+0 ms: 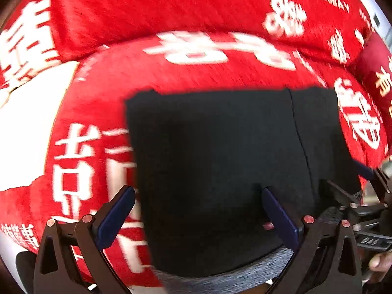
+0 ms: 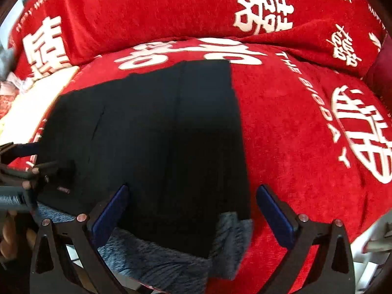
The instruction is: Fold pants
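Red plush cloth point(image 2: 281, 112) printed with white characters covers the whole working surface, with a second fold of the same cloth rising behind it; on it the black pants point(image 2: 159, 134) are laid flat, already doubled into a broad rectangle, with a grey fleecy lining point(image 2: 156, 264) exposed along the near edge. The left gripper point(image 1: 198, 210) is held low over the near left part of the pants point(image 1: 220, 159), its blue-padded fingers point(image 1: 115, 215) spread wide and nothing clamped between them; the right gripper point(image 2: 193, 208) is held likewise over the near right corner, fingers point(image 2: 274, 215) parted and empty.

The step in hand is judged to be the next fold; it would be done well if both near corners were pinched evenly, all layers being taken together, and carried to the far edge so that the sides stay aligned and the lining is hidden.

The far and right edges are seen straight and clean; open cloth lies beyond them on the right and behind; a pale object point(image 2: 36, 103) lies near the left edge, so less room is left there.
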